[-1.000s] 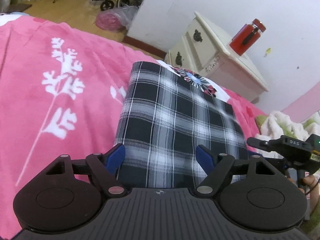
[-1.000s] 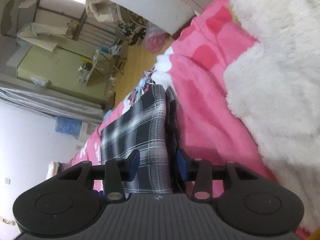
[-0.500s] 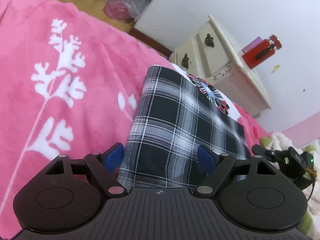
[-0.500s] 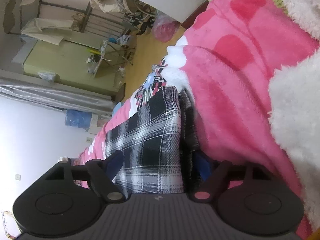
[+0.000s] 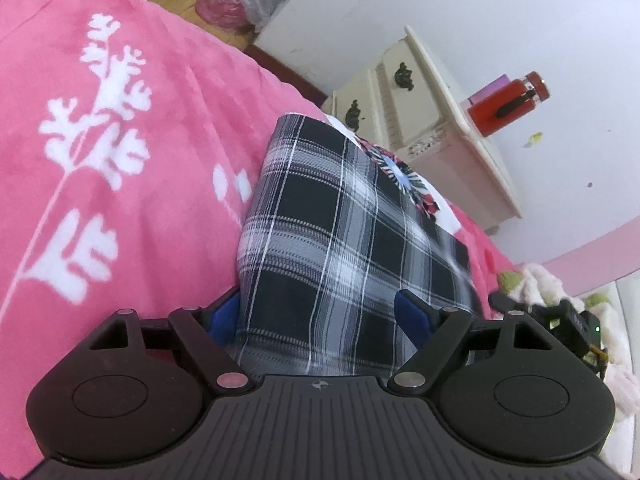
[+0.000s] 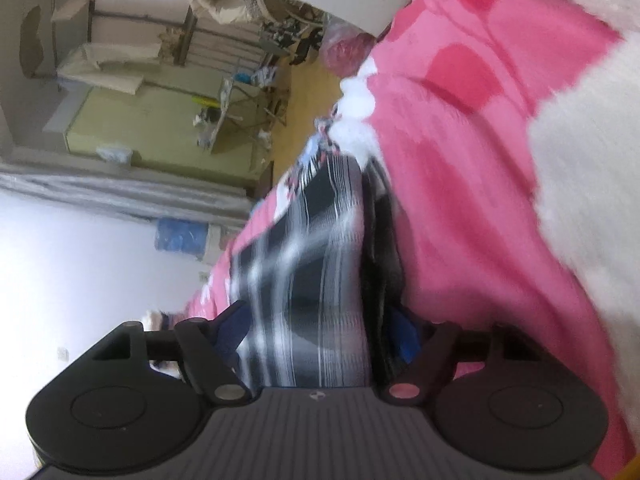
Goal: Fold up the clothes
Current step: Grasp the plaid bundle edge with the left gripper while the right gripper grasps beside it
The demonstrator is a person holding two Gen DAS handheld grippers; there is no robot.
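A black-and-white plaid garment (image 5: 344,240) lies folded into a rectangle. It rests flat on the pink blanket (image 5: 132,184).

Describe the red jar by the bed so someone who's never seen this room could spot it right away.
Find the pink bedspread, then the cream bedside cabinet against the white wall beyond it. The red jar stands on top of that cabinet, next to a small purple box. It is the only bright red container there, with a darker red lid and a black mark on its side.

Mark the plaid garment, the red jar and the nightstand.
Plaid garment (image 5: 340,240), left wrist view, middle of the top layer.
Red jar (image 5: 506,106), left wrist view, its body.
Nightstand (image 5: 404,116), left wrist view, drawer front.
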